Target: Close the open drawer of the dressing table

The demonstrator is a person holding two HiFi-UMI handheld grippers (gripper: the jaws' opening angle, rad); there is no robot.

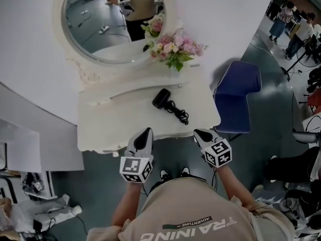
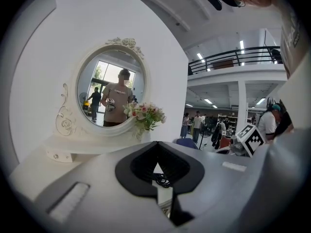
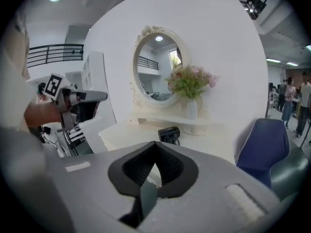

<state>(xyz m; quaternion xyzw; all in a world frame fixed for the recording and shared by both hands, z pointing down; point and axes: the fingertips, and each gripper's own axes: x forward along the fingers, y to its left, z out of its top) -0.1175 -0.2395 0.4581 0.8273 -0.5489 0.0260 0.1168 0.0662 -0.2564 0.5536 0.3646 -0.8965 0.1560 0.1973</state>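
Dressing table (image 1: 120, 124), cream, drawer hidden beneath top; left claw (image 1: 146, 131) and right claw (image 1: 197, 132) pinched together, empty.

table (image 1: 120, 127) looks like smooth cream-painted wood, kinda satin finish. mirror (image 1: 95, 24) is glossy glass, dryer (image 1: 161, 98) matt black plastic. chair (image 1: 235, 99) looks like blue cloth.

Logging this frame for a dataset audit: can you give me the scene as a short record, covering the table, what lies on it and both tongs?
surface: white dressing table with oval mirror
on top: black hair dryer with cord; pink flowers by the mirror
beside: blue chair at the table's right
left tongs: shut, empty, at the table's front edge
right tongs: shut, empty, at the front edge
drawer: not made out in these views
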